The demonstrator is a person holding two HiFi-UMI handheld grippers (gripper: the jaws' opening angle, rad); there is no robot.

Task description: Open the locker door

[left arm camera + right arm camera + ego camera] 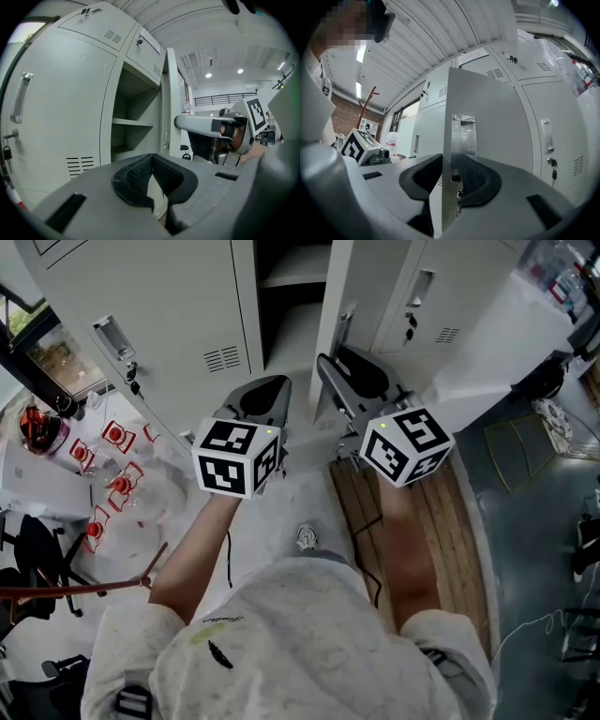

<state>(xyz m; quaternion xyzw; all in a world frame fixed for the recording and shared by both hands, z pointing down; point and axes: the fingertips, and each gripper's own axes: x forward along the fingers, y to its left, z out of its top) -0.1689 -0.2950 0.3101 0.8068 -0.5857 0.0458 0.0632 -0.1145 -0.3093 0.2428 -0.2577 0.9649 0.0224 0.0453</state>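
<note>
Nearest, the person's forearms reach fwd from a pale shirt [309, 643], each w/ a marker cube on top: L cube [234, 457], R cube [406, 446]. A shoe [307, 537] shows on the pale floor btw the arms, and a wooden platform [455, 531] lies under the R arm. L gripper [151, 160] points about level at the locker front, fingers drawn together at the tips, nothing btw them, touching nothing. R gripper [447, 164] sits just right of it w/ the free edge of the locker door [487, 112] running up btw its jaws. The dark pads look closed onto either side of that edge, below the clear handle [464, 133], w/ a small key [459, 199] hanging near the pads. The door stands swung out, edge-on to the R gripper. Beyond it the open compartment [133, 136] shows a shelf [132, 122]. The neighbour door [61, 108] to the left is closed, w/ a handle [20, 96] and vent slots [79, 165]. Far left on the floor, red-labelled bottles [114, 437].
</note>
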